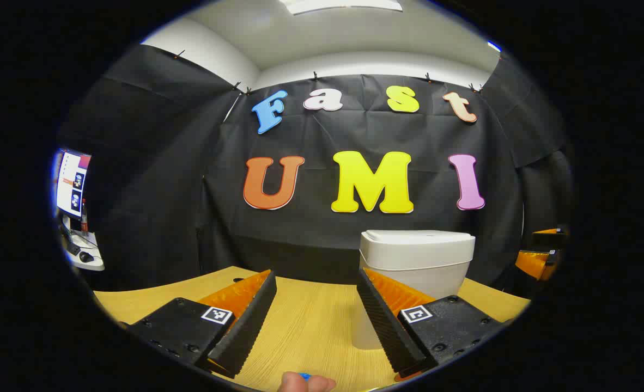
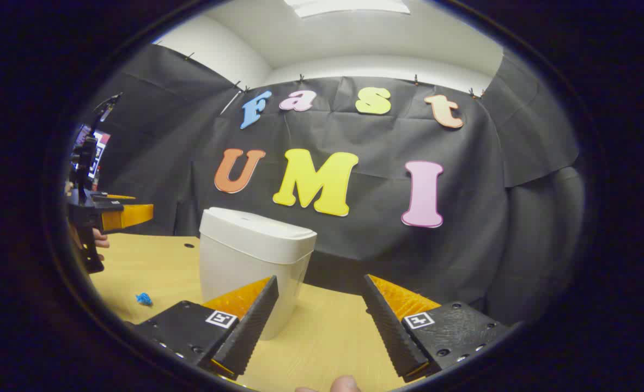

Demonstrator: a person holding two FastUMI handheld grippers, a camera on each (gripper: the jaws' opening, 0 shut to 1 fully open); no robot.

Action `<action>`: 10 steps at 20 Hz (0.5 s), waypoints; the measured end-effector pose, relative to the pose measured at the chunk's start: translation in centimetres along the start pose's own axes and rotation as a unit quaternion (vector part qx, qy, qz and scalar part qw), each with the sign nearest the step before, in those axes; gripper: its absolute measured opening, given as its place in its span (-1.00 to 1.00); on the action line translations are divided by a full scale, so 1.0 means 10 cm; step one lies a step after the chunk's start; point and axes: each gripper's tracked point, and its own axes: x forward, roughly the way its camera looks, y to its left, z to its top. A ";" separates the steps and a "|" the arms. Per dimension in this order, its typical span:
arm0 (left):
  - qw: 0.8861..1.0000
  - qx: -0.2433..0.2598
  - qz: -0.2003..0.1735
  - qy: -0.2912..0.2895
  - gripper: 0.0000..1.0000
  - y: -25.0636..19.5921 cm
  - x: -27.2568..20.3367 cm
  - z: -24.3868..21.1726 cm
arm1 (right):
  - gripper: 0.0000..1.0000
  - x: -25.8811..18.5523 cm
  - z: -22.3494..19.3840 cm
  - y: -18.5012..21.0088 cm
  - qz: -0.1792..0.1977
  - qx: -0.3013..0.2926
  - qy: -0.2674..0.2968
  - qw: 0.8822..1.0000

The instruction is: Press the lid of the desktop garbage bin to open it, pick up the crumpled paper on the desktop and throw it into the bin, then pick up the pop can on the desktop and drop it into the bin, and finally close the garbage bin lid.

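Item 1: my left gripper (image 1: 315, 283), jaws spread wide, nothing between them, above the wooden desktop (image 1: 305, 326). Item 2: my right gripper (image 2: 319, 288), likewise released and empty. Item 3: white garbage bin (image 2: 251, 267), lid (image 2: 256, 228) down, standing on the desktop near the black wall. Item 4: a small blue scrap (image 2: 144, 298) lying left of the bin.

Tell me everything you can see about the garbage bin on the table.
The garbage bin is white, plastic-looking, with rounded corners and a body that narrows toward its base. Its lid is down, slightly overhanging the body and tilted a little. It stands upright on the wooden table, in front of the black cloth wall. Nothing touches it except the table; both grippers are held apart from it.
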 end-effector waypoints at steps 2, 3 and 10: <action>1.000 0.017 -0.001 -0.006 0.92 -0.03 0.03 0.06 | 0.93 -0.01 0.19 -0.24 -0.020 -0.008 -0.021 1.000; 1.000 0.020 0.001 -0.006 0.92 -0.04 0.04 0.06 | 0.89 0.00 0.28 -0.35 -0.028 -0.017 -0.029 0.999; 0.999 0.035 0.014 -0.015 0.92 -0.10 -0.06 0.25 | 0.88 0.10 0.53 -0.50 -0.004 0.008 -0.054 0.999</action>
